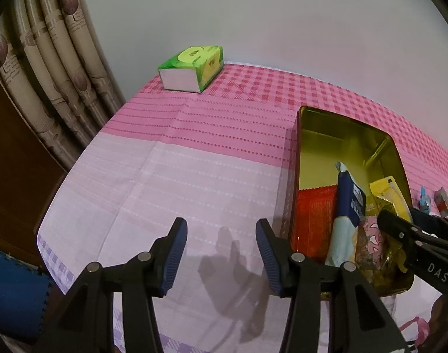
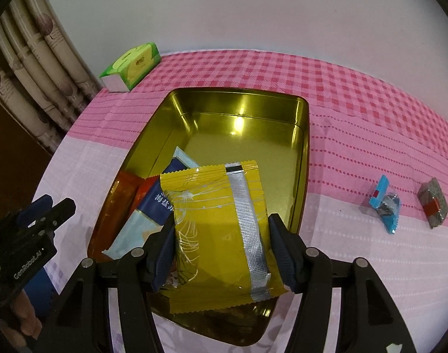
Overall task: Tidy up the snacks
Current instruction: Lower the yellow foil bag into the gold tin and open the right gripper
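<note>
In the right wrist view the right gripper (image 2: 222, 248) sits at the lower centre of the frame with a yellow snack packet (image 2: 221, 226) between its blue pads. The left pad touches the packet's edge, but whether the right pad presses it I cannot tell, so the grasp stays uncertain. The packet hangs over the near end of a gold tin (image 2: 302, 158), which lies on the pink checked surface (image 2: 371, 135). Beneath the packet, in the tin's lower left part, lie a navy and pale blue packet (image 2: 153, 203) and an orange packet (image 2: 127, 188). To the right of the frame, well apart from the tin, a blue wrapped sweet (image 2: 384, 204) and a grey wrapped sweet (image 2: 433, 203) rest on the cloth. A green tissue box (image 2: 133, 67) stands at the upper left.

In the left wrist view the left gripper (image 1: 221, 257) hovers at the bottom centre, jaws parted around nothing, just left of the tin.
</note>
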{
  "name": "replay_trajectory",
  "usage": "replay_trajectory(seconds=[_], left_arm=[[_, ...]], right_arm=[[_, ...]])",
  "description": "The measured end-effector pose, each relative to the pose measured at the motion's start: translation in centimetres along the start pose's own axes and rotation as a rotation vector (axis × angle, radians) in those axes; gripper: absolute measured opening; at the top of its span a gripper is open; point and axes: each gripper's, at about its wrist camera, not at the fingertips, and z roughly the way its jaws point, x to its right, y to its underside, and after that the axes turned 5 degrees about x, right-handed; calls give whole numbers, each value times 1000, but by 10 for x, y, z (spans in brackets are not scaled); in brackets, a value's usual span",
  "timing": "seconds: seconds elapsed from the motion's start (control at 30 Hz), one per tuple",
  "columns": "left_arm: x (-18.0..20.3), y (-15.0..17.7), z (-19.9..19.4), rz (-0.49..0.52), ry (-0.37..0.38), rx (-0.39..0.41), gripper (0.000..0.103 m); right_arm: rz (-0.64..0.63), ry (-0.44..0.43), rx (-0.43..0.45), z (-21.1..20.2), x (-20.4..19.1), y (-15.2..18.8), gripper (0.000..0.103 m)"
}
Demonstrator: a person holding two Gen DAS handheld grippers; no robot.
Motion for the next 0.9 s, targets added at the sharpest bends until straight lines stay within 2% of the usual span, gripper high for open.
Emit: replay_trajectory(seconds=[0.33,0.6,0.9], left_arm=[[3,0,1,6,1,-1,50],[5,2,1,15,-4,1,50],[5,3,2,26,-15,5,50]], right_arm=[[-9,-10,-1,-7,-4,6,59],[-43,-12,28,-18,-11,8,64],[-71,-14,72,-37,4,9,64]])
